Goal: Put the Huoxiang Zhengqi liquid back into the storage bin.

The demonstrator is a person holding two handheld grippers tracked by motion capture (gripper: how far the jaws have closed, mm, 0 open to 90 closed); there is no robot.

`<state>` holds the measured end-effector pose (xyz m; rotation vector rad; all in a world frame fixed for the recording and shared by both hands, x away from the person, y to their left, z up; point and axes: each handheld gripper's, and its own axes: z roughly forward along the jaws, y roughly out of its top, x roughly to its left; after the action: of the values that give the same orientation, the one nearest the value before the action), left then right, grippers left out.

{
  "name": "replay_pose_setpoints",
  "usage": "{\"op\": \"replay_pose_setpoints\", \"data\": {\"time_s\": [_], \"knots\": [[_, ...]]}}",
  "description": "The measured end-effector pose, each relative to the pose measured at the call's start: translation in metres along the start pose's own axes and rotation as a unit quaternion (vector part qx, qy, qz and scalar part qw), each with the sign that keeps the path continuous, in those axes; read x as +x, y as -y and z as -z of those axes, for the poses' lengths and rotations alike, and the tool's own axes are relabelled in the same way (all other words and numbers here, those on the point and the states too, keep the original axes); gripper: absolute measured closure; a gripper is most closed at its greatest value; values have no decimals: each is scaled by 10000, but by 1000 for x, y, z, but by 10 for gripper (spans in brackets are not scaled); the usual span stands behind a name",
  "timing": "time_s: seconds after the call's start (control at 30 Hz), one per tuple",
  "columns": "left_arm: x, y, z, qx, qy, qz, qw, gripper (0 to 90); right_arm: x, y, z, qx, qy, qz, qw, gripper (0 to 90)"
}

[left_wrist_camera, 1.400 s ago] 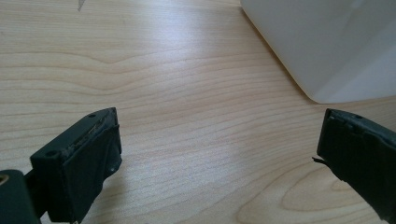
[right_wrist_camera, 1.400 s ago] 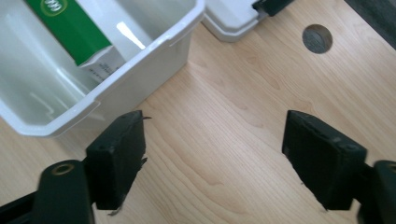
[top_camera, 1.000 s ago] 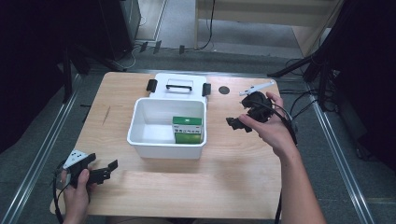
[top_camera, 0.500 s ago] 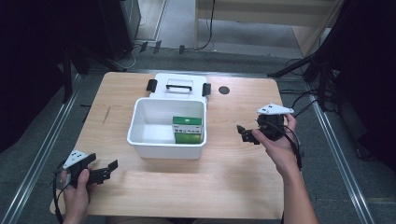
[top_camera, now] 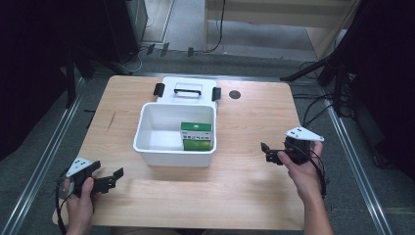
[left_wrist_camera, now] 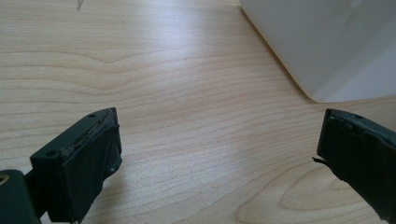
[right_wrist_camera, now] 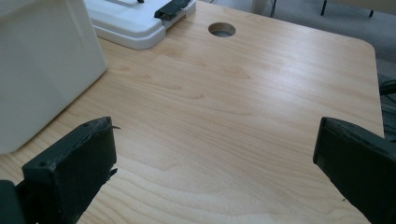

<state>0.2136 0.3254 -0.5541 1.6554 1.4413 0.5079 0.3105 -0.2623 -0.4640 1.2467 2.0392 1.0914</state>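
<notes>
A white plastic box (top_camera: 147,149) stands in the middle of the wooden table, and a green carton (top_camera: 196,136) stands upright inside it at the right. The box's white lid (top_camera: 187,89), with black latches and a handle, lies flat just behind it. My left gripper (top_camera: 116,177) is held low at the table's front left corner, open and empty; the box's corner (left_wrist_camera: 327,51) lies ahead of it. My right gripper (top_camera: 267,152) hangs right of the box, open with nothing between its jaws. The box wall (right_wrist_camera: 42,65) and lid (right_wrist_camera: 135,21) lie ahead of it at the left.
A round cable hole (top_camera: 235,94) pierces the tabletop behind and right of the lid, also seen as a hole (right_wrist_camera: 222,29) in the right gripper view. Bare wood (top_camera: 244,122) stretches between the box and the right gripper. Metal rails run along both table sides.
My right gripper has drawn back from beside the box's far right corner toward the front right of the table and lowered. The left gripper has stayed put.
</notes>
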Motion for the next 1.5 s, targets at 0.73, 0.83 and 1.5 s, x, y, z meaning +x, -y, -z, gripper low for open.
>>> {"op": "replay_pose_setpoints", "data": {"time_s": [0.73, 0.83, 1.5], "knots": [[0, 0, 0, 10, -11, -11, 10000, 7, -27, 69, 16, 27, 297, -584, 9978, 0], [0, 0, 0, 5, -14, -5, 10000, 7, -30, 77, 19, 13, 333, -641, 9974, 0], [0, 0, 0, 7, -17, -6, 10000, 7, -40, 118, 48, -96, 523, -934, 9942, 0]]}}
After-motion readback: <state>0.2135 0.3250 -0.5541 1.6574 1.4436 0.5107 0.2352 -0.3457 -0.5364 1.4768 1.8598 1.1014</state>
